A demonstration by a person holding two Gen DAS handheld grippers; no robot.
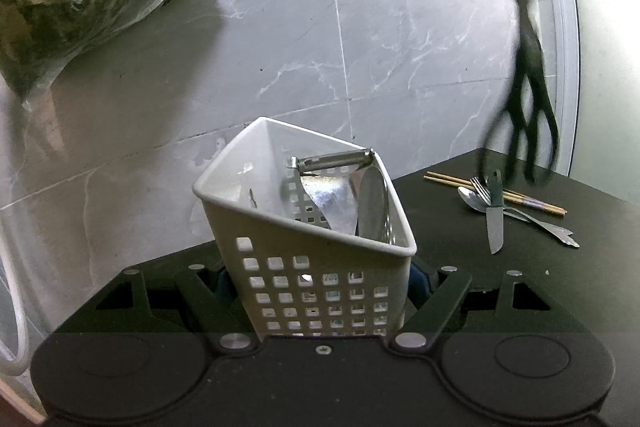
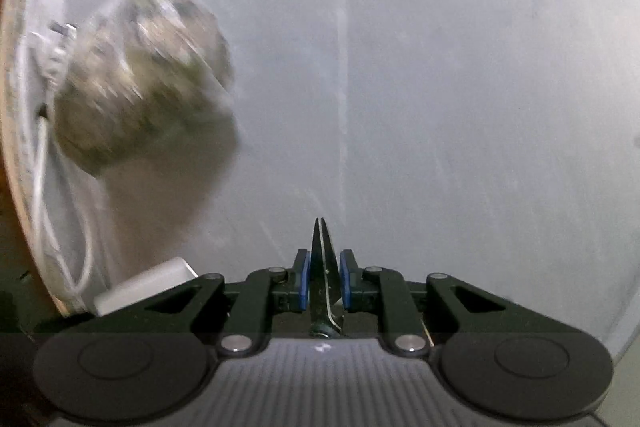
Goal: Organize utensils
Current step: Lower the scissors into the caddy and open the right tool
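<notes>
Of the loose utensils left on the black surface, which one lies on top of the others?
The knife, dark handle and bare blade: it crosses over the spoon, fork and chopsticks.

The right gripper (image 2: 325,281) fills the bottom of the view, its blue pads (image 2: 305,281) closed against a thin, dark utensil (image 2: 322,267) that stands on edge and tapers to a point above them. Behind is a pale grey wall (image 2: 460,87), blurred. At left, also blurred, hangs a clear bag of greenish-brown contents (image 2: 144,79), with a white cable (image 2: 44,167) beside it and a white block (image 2: 146,289) below.
</notes>
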